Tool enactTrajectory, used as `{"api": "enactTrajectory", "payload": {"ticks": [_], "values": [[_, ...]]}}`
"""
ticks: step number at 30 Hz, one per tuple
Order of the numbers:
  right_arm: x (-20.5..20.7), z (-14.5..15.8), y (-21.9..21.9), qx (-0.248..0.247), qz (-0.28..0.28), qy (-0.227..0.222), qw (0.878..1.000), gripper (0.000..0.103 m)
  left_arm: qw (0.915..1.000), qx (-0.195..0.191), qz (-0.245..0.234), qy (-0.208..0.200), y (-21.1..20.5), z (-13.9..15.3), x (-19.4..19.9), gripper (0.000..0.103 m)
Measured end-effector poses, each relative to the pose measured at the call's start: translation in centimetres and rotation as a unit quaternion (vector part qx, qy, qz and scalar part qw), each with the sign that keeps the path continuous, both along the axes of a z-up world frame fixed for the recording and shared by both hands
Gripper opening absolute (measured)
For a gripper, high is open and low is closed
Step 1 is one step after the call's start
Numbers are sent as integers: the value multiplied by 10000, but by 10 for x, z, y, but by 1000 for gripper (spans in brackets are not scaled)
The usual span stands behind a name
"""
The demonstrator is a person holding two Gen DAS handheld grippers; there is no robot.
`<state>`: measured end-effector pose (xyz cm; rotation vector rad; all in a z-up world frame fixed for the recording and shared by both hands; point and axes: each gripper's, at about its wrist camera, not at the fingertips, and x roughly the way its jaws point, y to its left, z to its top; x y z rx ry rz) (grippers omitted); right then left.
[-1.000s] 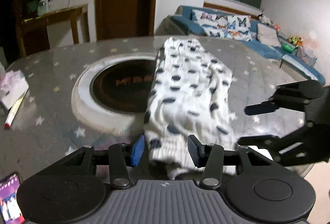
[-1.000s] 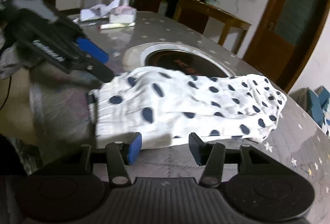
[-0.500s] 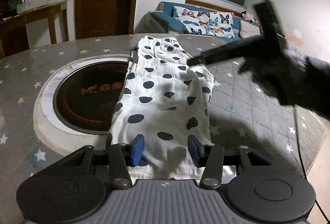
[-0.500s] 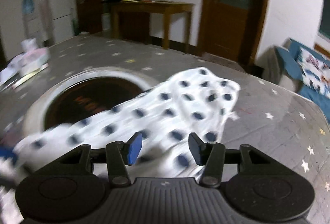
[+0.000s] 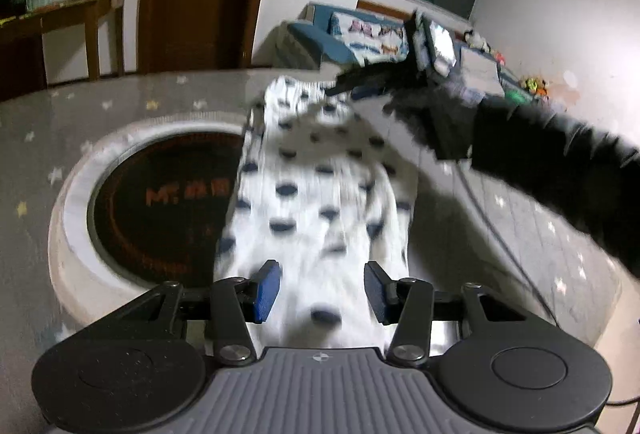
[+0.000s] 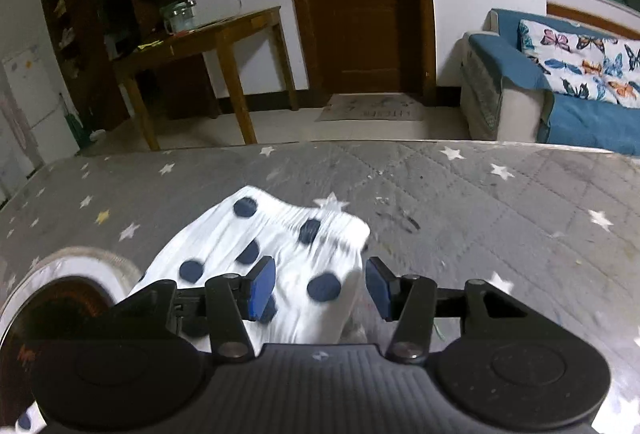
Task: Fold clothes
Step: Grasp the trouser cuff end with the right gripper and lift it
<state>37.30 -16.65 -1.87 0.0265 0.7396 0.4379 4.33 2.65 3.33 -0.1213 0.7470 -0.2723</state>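
Note:
A white garment with dark blue dots lies as a long folded strip on the grey star-patterned table, running away from me in the left wrist view. My left gripper is open over its near end. My right gripper is open over the garment's far end, with cloth between the blue pads. In the left wrist view the right gripper hovers at the strip's far end, held by a dark-sleeved arm.
A round inset burner with a pale ring lies left of the garment. The table's far edge is just beyond the cloth. A wooden side table, a door and a blue sofa stand behind.
The right gripper has swung from the garment's side to its far end. The left gripper stays at the near end. Both stay open.

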Motion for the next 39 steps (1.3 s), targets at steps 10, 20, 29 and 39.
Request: {"api": "enactTrajectory", "payload": {"ticks": [10, 20, 29, 39], "values": [[19, -19, 5, 5, 23, -159, 9999, 52, 9999, 29, 32, 137, -5, -8, 27, 50], [25, -18, -4, 531, -53, 66, 9986, 12, 9993, 56, 121, 340, -6, -19, 35, 50], [-4, 20, -8, 911, 195, -183, 9955, 10, 9991, 144, 260, 298, -1, -17, 27, 52], [-91, 67, -3, 1227, 892, -359, 9878, 9, 9982, 227, 453, 326, 9, -20, 9, 54]]}}
